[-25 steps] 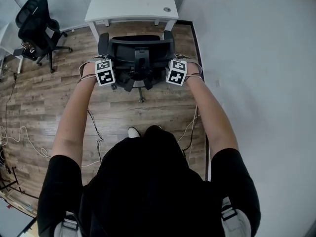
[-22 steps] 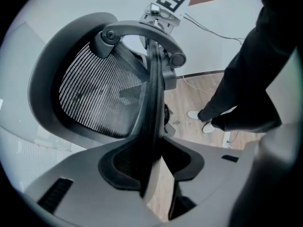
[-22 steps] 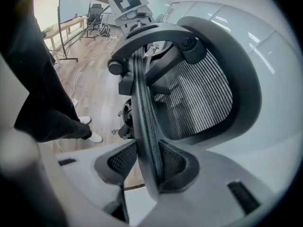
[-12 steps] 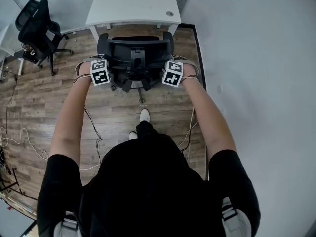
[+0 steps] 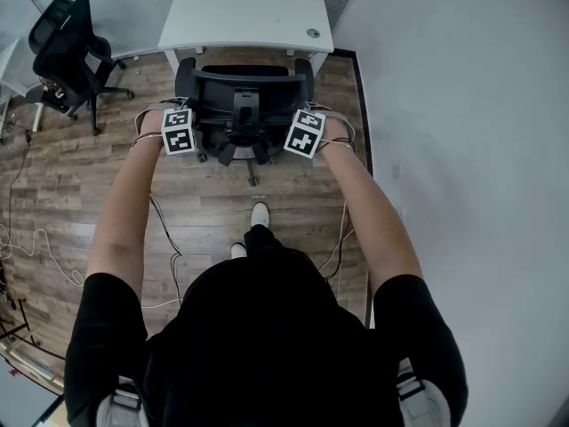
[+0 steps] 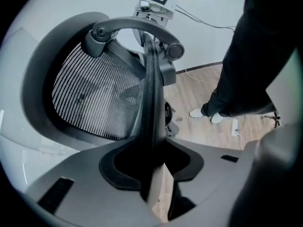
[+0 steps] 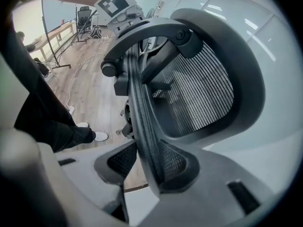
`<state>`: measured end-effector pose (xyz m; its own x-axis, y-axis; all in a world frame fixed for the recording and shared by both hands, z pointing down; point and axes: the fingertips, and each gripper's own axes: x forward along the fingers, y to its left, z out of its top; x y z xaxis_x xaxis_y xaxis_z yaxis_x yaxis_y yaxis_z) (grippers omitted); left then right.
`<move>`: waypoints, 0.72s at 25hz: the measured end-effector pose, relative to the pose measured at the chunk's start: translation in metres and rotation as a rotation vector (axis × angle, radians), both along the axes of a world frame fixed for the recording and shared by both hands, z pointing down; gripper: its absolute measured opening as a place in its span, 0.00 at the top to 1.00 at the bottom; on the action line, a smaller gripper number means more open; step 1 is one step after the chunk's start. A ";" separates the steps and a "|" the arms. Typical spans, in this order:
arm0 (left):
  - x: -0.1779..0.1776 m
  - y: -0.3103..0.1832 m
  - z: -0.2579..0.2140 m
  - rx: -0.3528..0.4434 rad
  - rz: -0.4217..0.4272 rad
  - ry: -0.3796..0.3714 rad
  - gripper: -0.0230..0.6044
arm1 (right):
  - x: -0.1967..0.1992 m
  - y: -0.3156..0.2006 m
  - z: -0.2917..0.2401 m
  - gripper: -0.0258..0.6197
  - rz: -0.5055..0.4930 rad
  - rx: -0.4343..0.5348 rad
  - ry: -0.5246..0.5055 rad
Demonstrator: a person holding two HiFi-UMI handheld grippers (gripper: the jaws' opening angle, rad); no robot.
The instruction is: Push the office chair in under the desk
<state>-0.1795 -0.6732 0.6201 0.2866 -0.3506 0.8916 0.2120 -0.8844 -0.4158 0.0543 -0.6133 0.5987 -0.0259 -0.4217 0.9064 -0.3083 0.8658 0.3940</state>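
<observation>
- Head view: the chair (image 5: 213,105) stands at the desk's (image 5: 240,12) 6 o'clock edge, its backrest (image 5: 244,80) toward the person (image 5: 258,327). The left gripper (image 5: 180,128) is at its 8 o'clock and the right gripper (image 5: 305,130) at 4 o'clock.
- Left gripper view: the jaws are clenched on the backrest's side edge.
- Right gripper view: the jaws clamp the backrest's opposite edge.

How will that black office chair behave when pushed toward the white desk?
Probably rolls easily: its wheeled base sits on smooth wood floor. The backrest, clamped at each edge by the left gripper and right gripper, looks stiff-framed, though its mesh would likely give. Pushed this high, it might swivel or tilt slightly.
</observation>
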 end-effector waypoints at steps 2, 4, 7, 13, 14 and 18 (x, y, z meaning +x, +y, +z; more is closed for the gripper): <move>0.002 -0.002 0.004 0.001 0.007 0.008 0.77 | 0.001 -0.002 0.003 0.76 0.014 -0.016 0.002; 0.003 -0.004 0.008 0.009 0.006 0.017 0.77 | 0.001 -0.003 0.005 0.76 0.022 -0.021 0.001; 0.004 -0.007 0.012 0.017 0.003 0.024 0.77 | 0.001 -0.005 0.009 0.75 0.024 -0.016 -0.001; 0.006 -0.010 0.014 0.010 0.007 0.034 0.77 | 0.004 -0.008 0.013 0.75 0.030 -0.029 -0.004; 0.006 -0.010 0.013 0.015 0.009 0.034 0.77 | 0.003 -0.007 0.012 0.75 0.030 -0.028 -0.004; 0.006 -0.008 0.011 0.018 0.005 0.035 0.77 | 0.003 -0.007 0.012 0.75 0.026 -0.010 -0.001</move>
